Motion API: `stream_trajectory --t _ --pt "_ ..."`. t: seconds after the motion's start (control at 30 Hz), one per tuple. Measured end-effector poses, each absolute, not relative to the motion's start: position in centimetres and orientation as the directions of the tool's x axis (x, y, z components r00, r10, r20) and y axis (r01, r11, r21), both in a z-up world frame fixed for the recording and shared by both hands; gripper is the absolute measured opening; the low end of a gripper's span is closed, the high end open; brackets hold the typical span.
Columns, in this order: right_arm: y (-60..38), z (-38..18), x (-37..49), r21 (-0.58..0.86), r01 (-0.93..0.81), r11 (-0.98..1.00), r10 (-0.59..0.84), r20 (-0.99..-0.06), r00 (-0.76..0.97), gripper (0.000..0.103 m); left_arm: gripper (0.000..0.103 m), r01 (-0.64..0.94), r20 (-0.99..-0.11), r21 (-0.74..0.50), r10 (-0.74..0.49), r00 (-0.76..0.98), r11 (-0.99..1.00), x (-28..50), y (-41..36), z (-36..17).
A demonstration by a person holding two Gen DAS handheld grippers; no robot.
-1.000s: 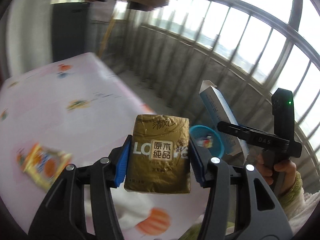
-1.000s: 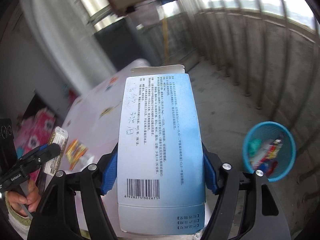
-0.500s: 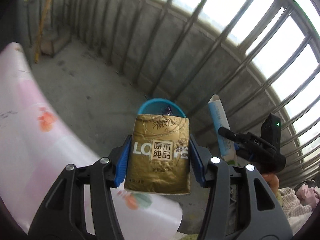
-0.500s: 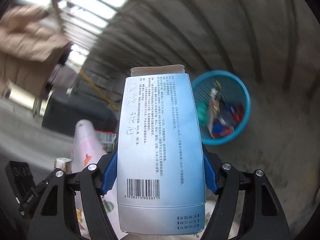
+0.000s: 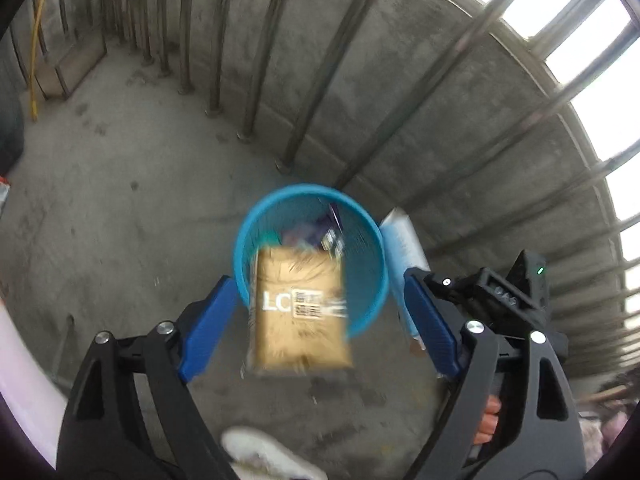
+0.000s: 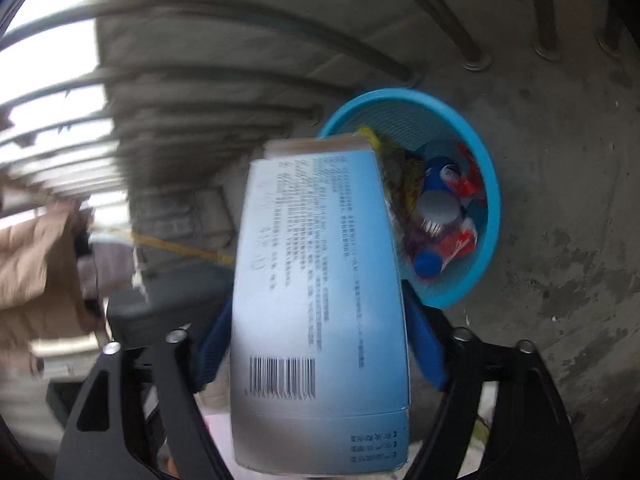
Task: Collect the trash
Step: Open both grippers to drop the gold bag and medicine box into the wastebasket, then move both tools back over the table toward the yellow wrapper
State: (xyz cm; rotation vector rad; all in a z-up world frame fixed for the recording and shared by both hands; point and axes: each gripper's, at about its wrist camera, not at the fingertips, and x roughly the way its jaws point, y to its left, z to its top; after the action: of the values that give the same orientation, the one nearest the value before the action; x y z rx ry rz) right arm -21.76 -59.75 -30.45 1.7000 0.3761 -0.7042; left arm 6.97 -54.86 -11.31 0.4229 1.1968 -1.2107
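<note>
The left gripper point(image 5: 316, 312) has just spread its jaws, and the gold tissue pack point(image 5: 299, 312), pinched a moment ago, drops blurred toward the blue trash basket point(image 5: 372, 280). The right gripper point(image 6: 320, 344) seemingly still pinches the blue carton point(image 6: 320, 320), beside the basket; it goes next.

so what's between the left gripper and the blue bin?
The gold packet. In the left wrist view it is blurred, touching neither pad of the open left gripper, and overlaps the blue bin's near rim.
</note>
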Motion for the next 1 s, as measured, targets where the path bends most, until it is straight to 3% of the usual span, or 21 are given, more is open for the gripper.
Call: stream_trajectory --t 0.23,0.67,0.83,1.0 --pt "-59.7 -36.6 -23.8 0.716 0.549 -0.430 -0.145 -0.656 0.741 0.081 0.081 0.863 -0.858 -0.340 -0.499 -0.123 0.373 7.9 -53.6 -11.4" --pt "-62.0 -36.5 -24.9 0.741 0.504 -0.443 -0.201 -0.630 0.750 0.081 0.081 0.842 -0.747 -0.378 -0.664 -0.032 0.385 10.6 -45.3 -2.5" --pt "-63.3 -35.1 -25.4 0.794 0.423 -0.436 -0.302 -0.572 0.762 0.091 0.081 0.847 -0.708 -0.363 -0.706 0.020 0.388 11.0 -39.3 0.3" --pt "-63.4 -35.4 -25.0 0.775 0.441 -0.453 -0.250 -0.586 0.771 0.091 0.081 0.835 -0.667 -0.355 -0.740 0.089 0.421 11.5 -32.8 2.6"
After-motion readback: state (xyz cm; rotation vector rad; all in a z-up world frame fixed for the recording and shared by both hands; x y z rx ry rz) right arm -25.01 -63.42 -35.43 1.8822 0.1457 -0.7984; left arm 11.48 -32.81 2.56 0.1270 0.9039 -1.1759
